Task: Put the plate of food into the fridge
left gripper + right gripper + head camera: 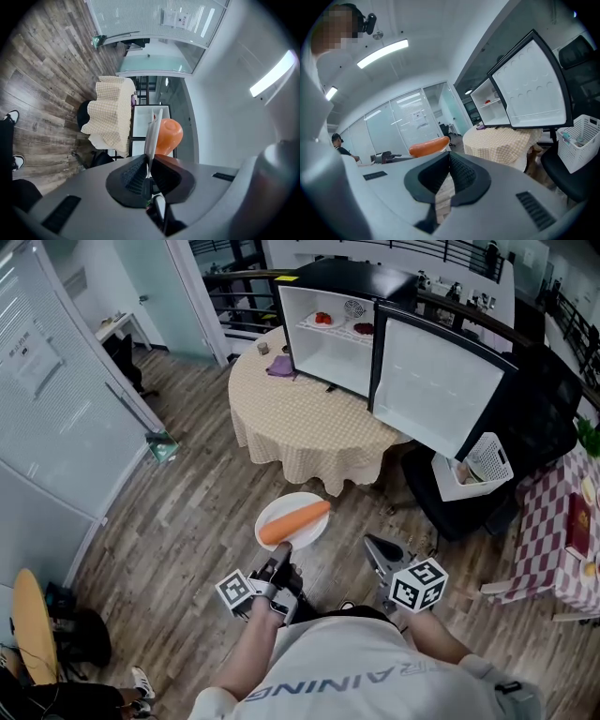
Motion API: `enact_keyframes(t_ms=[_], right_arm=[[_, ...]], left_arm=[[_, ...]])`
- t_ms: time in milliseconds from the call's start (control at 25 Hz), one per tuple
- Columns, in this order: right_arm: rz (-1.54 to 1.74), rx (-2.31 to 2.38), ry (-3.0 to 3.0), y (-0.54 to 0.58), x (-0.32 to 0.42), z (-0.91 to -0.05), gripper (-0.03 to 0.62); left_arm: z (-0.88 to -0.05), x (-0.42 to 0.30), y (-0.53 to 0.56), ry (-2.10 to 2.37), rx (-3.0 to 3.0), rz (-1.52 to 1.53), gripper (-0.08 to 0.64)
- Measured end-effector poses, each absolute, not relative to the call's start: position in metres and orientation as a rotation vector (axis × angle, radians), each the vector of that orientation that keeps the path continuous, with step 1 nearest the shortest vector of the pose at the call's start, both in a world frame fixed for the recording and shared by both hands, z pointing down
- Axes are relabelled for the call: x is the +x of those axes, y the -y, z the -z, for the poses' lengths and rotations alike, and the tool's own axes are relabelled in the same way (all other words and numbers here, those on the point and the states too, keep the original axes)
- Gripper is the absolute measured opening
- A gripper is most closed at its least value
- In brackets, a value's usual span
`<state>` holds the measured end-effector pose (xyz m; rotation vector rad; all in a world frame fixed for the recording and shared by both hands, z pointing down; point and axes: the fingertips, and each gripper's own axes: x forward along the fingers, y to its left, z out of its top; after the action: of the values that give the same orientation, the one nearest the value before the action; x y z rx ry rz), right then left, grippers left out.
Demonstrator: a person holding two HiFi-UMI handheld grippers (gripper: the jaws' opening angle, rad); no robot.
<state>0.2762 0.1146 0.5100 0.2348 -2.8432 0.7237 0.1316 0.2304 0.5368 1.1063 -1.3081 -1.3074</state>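
"Head view first: where is the plate point(309, 532)?"

"Out over the wooden floor point(187, 549), ahead of the person, held level by the left gripper point(281, 556). Its jaws are pinched on the near rim, so the whole dish sticks out away from them, toward the fridge point(319, 367)."

"Does the left gripper view agree?"

"Yes. The rim runs edge-on between the two pads point(133, 173), with the carrot point(293, 521) bulging just beyond them."

"How does the carrot lie?"

"Across the plate, its long axis slanting from near-left to far-right, the thinner end aimed roughly at the fridge. It looks loose, so I'd judge a tilt could roll it."

"And the right gripper point(372, 546)?"

"Just beside the left one, on its right, and nearer the person than the plate. In its own view the jaws are closed tip to tip with nothing between them."

"So what does the next move turn on?"

"Direction and distance. The fridge stands on the round table point(300, 423) with the checked cloth, well apart from the plate, ahead and a little right. Its door point(436, 390) is swung open to the right, and the opening faces the person. The left gripper alone carries the load. It probably has to take the plate straight forward, far edge first, into the white compartment under the shelf point(337, 331)."
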Motion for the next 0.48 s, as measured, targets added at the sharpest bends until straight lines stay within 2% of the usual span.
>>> enact_keyframes(t_ms=[480], right_arm=[[-0.721,0.362,2.81,-0.068,0.238,-0.52,0.023]], left_arm=[[-0.554,0.077,-0.176,1.255,1.113,1.281,0.029]])
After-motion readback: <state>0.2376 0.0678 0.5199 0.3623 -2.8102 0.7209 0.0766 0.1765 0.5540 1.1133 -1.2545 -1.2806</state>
